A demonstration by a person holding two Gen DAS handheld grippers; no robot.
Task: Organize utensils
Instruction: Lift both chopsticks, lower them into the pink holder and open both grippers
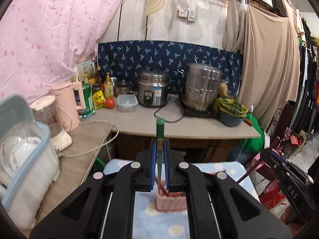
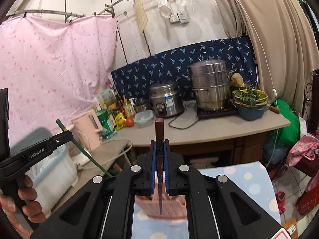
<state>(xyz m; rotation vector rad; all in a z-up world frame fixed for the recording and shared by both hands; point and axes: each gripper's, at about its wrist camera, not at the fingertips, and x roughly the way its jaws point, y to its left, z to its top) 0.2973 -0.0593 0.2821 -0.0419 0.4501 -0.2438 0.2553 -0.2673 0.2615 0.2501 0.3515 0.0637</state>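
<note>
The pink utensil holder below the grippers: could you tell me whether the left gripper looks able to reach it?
Probably yes: the pink utensil holder sits open-topped right beneath the left gripper, which is shut on a green chopstick.

"GenRobot.AI" in white on side of left gripper (image 2: 65, 134), left of rice cooker (image 2: 166, 101). "DAS" on right gripper (image 1: 268, 152) body. Other labels unreadable.

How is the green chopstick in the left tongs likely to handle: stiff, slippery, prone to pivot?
The green chopstick looks straight and unbent, so probably stiff. It is thin and glossy, so it may slip or pivot between the left tongs' ribbed blue pads. Being slender, it is likely light.
</note>
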